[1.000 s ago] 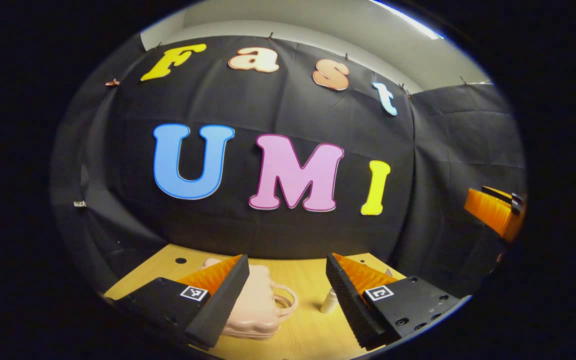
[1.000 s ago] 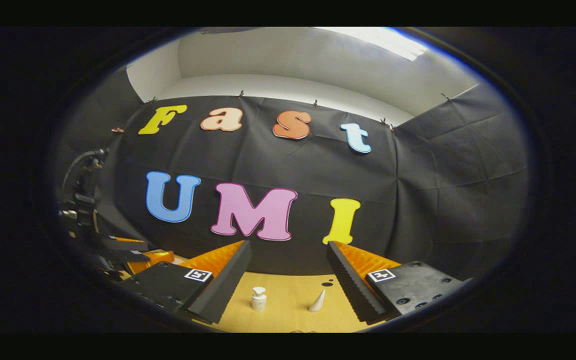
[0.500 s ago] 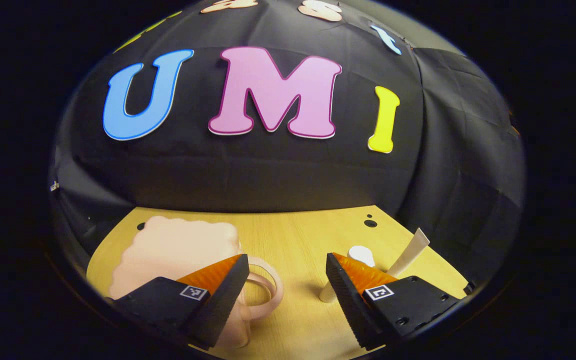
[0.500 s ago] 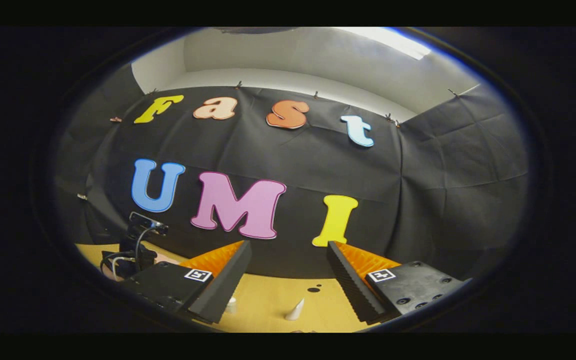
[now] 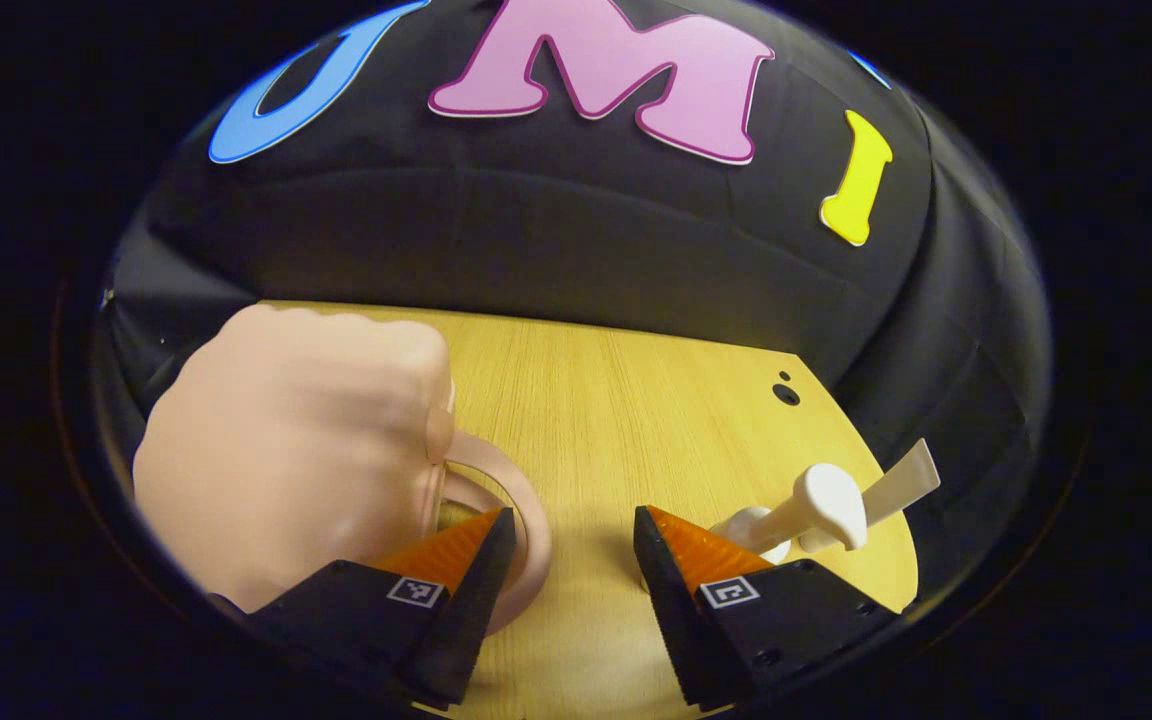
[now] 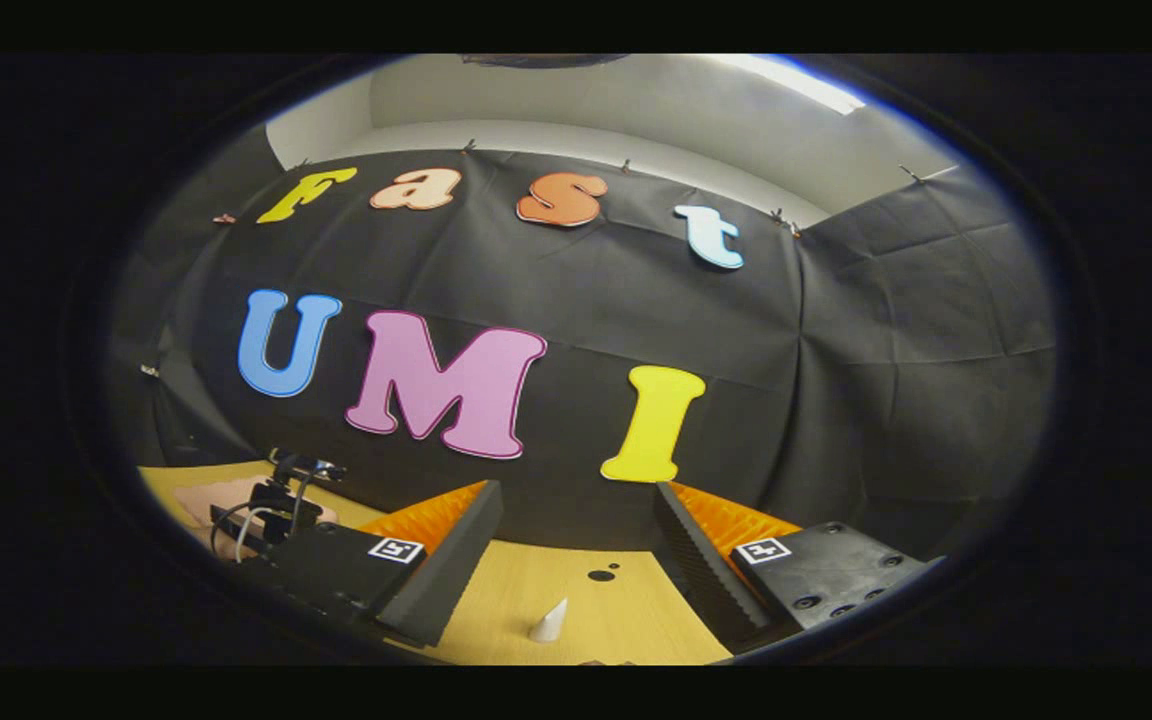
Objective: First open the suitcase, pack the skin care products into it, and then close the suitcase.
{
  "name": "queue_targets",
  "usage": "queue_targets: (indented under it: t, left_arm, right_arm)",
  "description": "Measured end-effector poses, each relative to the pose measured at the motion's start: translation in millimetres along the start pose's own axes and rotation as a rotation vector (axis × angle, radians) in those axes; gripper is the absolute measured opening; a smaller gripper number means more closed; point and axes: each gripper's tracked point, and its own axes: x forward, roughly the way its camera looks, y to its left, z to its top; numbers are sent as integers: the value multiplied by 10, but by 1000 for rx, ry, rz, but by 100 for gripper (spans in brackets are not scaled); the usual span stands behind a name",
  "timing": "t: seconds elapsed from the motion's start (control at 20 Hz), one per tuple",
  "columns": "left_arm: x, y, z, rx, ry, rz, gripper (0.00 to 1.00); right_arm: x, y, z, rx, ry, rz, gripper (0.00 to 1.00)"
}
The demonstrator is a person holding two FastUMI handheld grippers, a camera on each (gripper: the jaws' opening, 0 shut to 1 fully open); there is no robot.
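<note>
A small pale pink suitcase (image 5: 286,450) lies shut on the wooden table (image 5: 616,400), its loop handle (image 5: 511,510) facing right. My left gripper (image 5: 568,530) hangs open just right of that handle, its left finger over the loop. A white pump bottle (image 5: 806,505) stands behind its right finger, with a white tube (image 5: 896,485) beyond it. In the right gripper view, my right gripper (image 6: 576,520) is open and held above the table, with the white tube (image 6: 548,622) below between its fingers. The pink suitcase (image 6: 211,495) and the left gripper's body (image 6: 271,500) show far left.
The black cloth wall closes the back and right of the table. Two small dark holes (image 5: 784,390) mark the table's far right corner. Cables (image 6: 236,520) trail from the other gripper at the left of the right gripper view.
The left gripper has dropped and tilted down toward the suitcase handle, so suitcase and bottle look much larger. The right gripper has swung slightly right; the pump bottle has left its view.
</note>
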Motion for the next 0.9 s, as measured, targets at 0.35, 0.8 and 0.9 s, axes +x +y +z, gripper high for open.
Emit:
queue_targets:
  t: [0.35,0.8,0.9]
  left_arm:
    - [350,283,-332,103,212,193,55]
    - [-187,173,258,186,174,94,19]
    - [-431,218,435,167,187,44,17]
  right_arm:
    - [58,-120,-131,22,22,-22,97]
    - [-28,-39,-62,-10,9,-40,96]
    - [-16,31,-1,-21,-8,-40,96]
